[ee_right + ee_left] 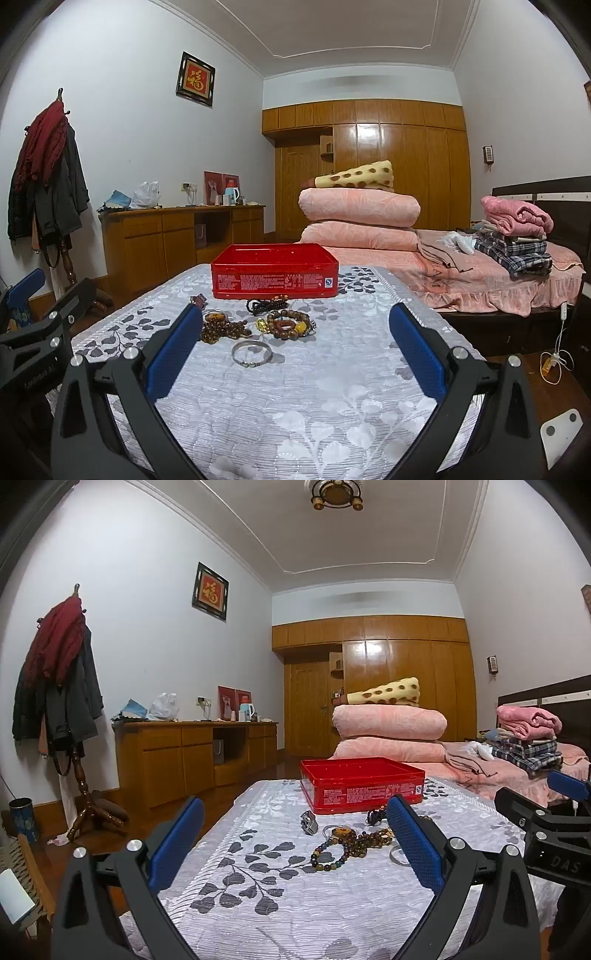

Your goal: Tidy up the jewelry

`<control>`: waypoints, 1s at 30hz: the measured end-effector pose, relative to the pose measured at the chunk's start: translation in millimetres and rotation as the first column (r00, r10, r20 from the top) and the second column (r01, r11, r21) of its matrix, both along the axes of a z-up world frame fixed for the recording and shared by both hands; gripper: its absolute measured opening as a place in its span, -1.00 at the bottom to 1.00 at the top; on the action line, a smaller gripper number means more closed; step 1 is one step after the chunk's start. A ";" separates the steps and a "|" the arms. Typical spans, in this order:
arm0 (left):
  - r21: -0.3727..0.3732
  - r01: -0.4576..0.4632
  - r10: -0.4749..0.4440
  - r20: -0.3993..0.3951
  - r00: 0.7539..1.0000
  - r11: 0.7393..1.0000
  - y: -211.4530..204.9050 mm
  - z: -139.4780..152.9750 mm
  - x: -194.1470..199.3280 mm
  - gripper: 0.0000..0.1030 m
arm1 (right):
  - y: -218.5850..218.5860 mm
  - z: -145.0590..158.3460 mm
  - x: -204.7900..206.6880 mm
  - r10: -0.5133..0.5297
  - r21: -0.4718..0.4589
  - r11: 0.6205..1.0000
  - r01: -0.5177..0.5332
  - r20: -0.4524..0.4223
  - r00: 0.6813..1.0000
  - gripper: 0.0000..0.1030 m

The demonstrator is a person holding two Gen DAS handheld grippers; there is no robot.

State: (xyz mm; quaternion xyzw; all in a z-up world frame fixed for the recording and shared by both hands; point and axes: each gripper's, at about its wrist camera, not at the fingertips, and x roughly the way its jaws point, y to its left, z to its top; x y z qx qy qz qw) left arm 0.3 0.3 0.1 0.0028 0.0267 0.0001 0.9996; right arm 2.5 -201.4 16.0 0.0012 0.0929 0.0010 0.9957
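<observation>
While jewelry waits loose before the red tin (pixel 274 271), the left gripper (pixel 295 840) and right gripper (pixel 291 349) hover wide and empty; next, likely closing on the silver bangle (pixel 252 353).

Folded pink quilts (pixel 358 221) sit stacked before a wooden wardrobe (pixel 402 162).

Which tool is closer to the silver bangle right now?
Right. The right tool has the silver bangle just ahead, between its open fingers; the left tool sits off to the bangle's left, bangle beyond its right finger.
</observation>
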 end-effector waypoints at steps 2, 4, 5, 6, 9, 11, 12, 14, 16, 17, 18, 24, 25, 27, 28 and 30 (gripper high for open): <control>0.005 -0.002 0.002 0.002 1.000 1.000 -0.3 0.0 -0.2 0.88 | -0.1 0.3 -0.1 0.000 0.002 1.000 0.000 -0.001 1.000 0.90; 0.007 -0.003 0.003 0.004 1.000 1.000 0.1 0.1 -0.5 0.88 | 0.1 0.3 -0.2 -0.001 0.001 1.000 0.001 -0.002 1.000 0.90; 0.007 -0.002 0.002 0.000 1.000 1.000 -0.3 0.2 0.1 0.88 | 0.2 0.2 0.0 0.000 0.001 1.000 0.000 -0.004 1.000 0.90; 0.007 -0.003 0.003 0.000 1.000 1.000 -0.1 0.3 0.1 0.88 | 0.3 0.2 0.0 -0.001 0.001 1.000 0.001 -0.004 1.000 0.90; 0.009 -0.002 0.002 0.000 1.000 1.000 -0.6 0.3 0.1 0.88 | 0.4 0.4 -0.2 0.000 0.002 1.000 0.000 -0.003 1.000 0.90; 0.008 -0.002 0.002 0.000 1.000 1.000 -0.6 0.7 0.1 0.88 | 0.7 0.2 -0.1 -0.001 0.002 1.000 0.001 -0.003 1.000 0.90; 0.009 -0.003 0.003 0.002 1.000 1.000 -0.7 0.9 -0.1 0.88 | 0.7 0.1 0.0 0.000 0.003 1.000 0.000 -0.003 1.000 0.90; 0.009 0.001 -0.001 0.000 1.000 1.000 -0.3 0.1 0.3 0.88 | 0.9 0.0 0.2 0.000 0.002 1.000 0.000 -0.004 1.000 0.90; 0.010 0.000 0.000 0.000 1.000 1.000 -0.5 0.1 0.1 0.88 | 0.9 0.0 0.2 0.000 0.004 1.000 0.000 -0.003 1.000 0.90; 0.010 -0.001 0.001 0.001 1.000 1.000 -0.4 0.1 0.0 0.88 | 1.0 -0.1 0.3 -0.001 0.003 1.000 0.001 -0.003 1.000 0.90; 0.009 0.001 -0.001 0.000 1.000 1.000 -0.5 0.1 0.1 0.88 | 1.1 -0.2 0.3 -0.001 0.003 1.000 0.001 -0.003 1.000 0.90; 0.009 0.000 0.000 0.000 1.000 1.000 -0.4 0.1 -0.1 0.88 | 1.2 -0.3 0.2 -0.001 0.004 1.000 0.001 -0.003 1.000 0.90; 0.009 0.000 0.000 0.000 1.000 1.000 -0.5 0.1 0.0 0.88 | 1.2 -0.3 0.2 -0.001 0.005 1.000 0.001 -0.003 1.000 0.90; 0.009 0.000 0.000 0.001 1.000 1.000 -0.4 0.1 -0.1 0.88 | 1.3 -0.3 0.1 -0.001 0.004 1.000 0.001 -0.004 1.000 0.90; 0.009 0.001 -0.001 0.000 1.000 1.000 -0.5 0.0 0.0 0.88 | 1.4 -0.3 0.0 -0.001 0.004 1.000 0.001 -0.003 1.000 0.90; 0.009 0.000 0.000 0.001 1.000 1.000 -0.5 0.1 -0.1 0.88 | 1.4 -0.3 0.1 0.000 0.005 1.000 0.000 -0.004 1.000 0.90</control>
